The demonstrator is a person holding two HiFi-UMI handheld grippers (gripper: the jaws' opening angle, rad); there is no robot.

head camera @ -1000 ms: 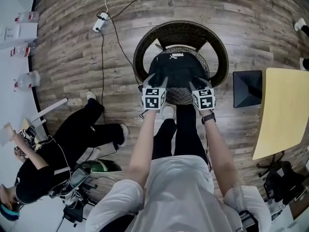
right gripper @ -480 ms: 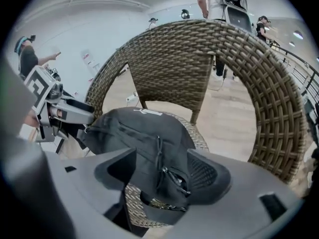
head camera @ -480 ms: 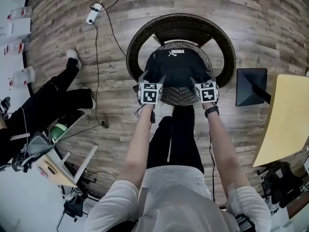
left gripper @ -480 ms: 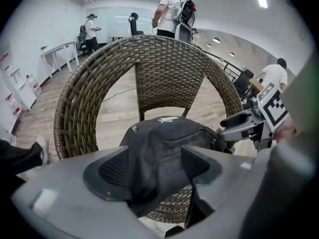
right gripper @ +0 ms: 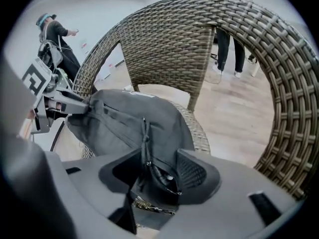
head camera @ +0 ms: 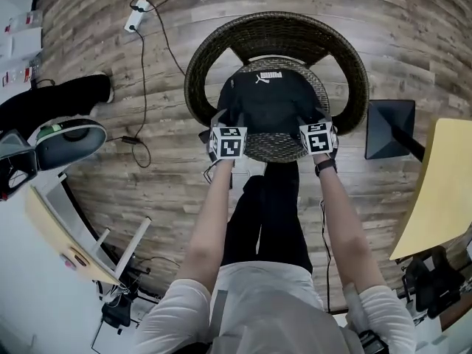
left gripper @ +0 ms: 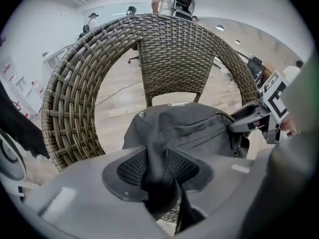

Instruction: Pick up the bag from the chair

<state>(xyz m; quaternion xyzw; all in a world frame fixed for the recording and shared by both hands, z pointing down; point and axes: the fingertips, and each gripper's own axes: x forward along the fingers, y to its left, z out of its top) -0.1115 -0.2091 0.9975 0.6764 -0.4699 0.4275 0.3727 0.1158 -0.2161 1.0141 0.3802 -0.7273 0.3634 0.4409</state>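
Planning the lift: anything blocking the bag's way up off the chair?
Nothing visible above the bag. The chair's wicker back rings it behind and at the sides. The left hand-held gripper and right hand-held gripper grip its fabric.

The bag (head camera: 271, 103) lies on the chair (head camera: 274, 26) seat, between the left gripper (head camera: 224, 120) and the right gripper (head camera: 317, 118). The chair's back curves beyond both.

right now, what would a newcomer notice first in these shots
A black bag lies on the seat of a round wicker chair in the middle of the wooden floor. The left gripper and right gripper each pinch a fold of its fabric on the near side. A yellow table juts in at the right edge.
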